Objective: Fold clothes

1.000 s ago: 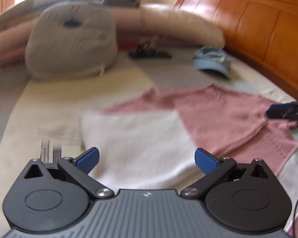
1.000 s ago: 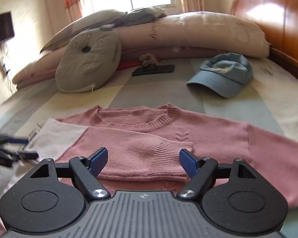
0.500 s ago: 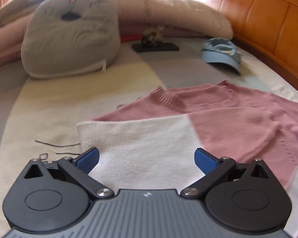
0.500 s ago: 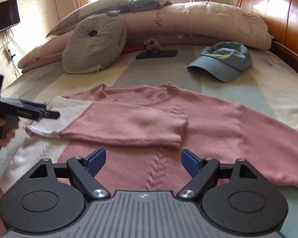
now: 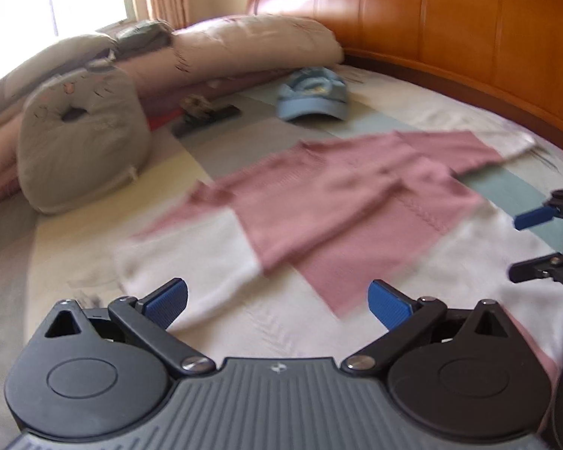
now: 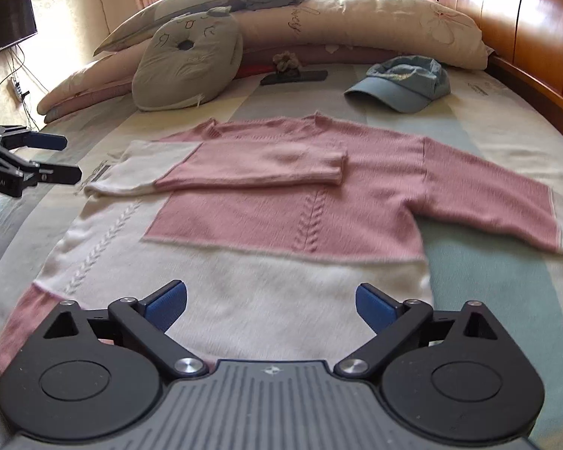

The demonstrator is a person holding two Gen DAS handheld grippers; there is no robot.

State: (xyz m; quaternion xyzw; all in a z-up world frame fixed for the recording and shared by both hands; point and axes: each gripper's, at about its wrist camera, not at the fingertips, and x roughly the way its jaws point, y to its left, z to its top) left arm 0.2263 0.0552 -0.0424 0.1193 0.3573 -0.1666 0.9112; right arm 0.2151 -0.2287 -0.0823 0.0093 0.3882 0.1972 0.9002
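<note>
sweater [image 6: 281, 202]: soft knit, pink and cream, cable-stitched
headboard [image 6: 525, 26]: glossy varnished wood
cap [image 6: 401, 82]: matt blue cloth
cushion [image 6: 187, 63]: grey cloth, dull
right gripper [image 6: 271, 302]: matt black plastic, ribbed blue pads, shiny metal screws

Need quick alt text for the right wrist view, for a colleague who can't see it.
A pink and cream sweater lies flat on the bed, one sleeve folded across its chest. The open, empty right gripper hovers over the hem; the left gripper is at the left edge.
</note>
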